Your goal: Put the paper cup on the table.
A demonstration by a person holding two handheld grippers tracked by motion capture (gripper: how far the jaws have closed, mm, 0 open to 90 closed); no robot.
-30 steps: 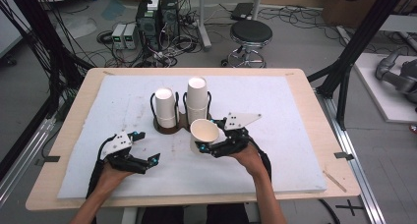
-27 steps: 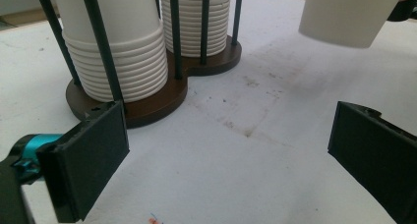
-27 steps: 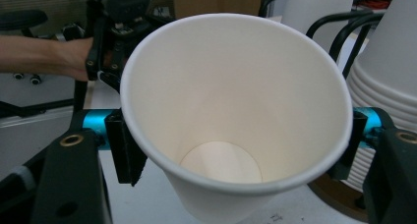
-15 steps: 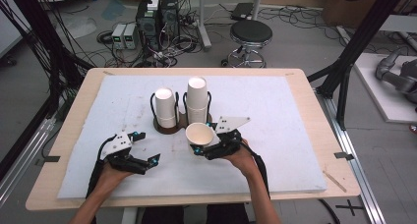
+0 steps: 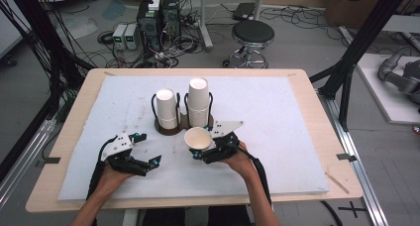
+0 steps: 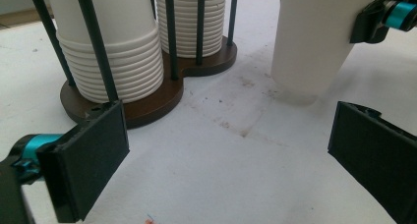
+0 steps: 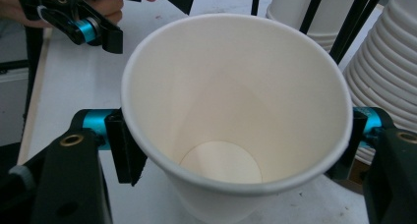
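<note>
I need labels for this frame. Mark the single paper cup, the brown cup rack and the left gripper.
single paper cup [image 7: 221, 170], right gripper view, on its inside bottom.
brown cup rack [image 6: 147, 103], left gripper view, on its wooden base.
left gripper [image 5: 143, 151], high view, midway between its fingertips.

stool [image 5: 252, 33] behind table | PC towers [image 5: 158, 13] on floor | cables [image 5: 59, 52] left

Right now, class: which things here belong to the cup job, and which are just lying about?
In the job:
single paper cup, clamped in the right gripper
two cup stacks in the brown holder
left gripper, open, holding nothing

Lying about:
stool
computer boxes on the floor
</note>
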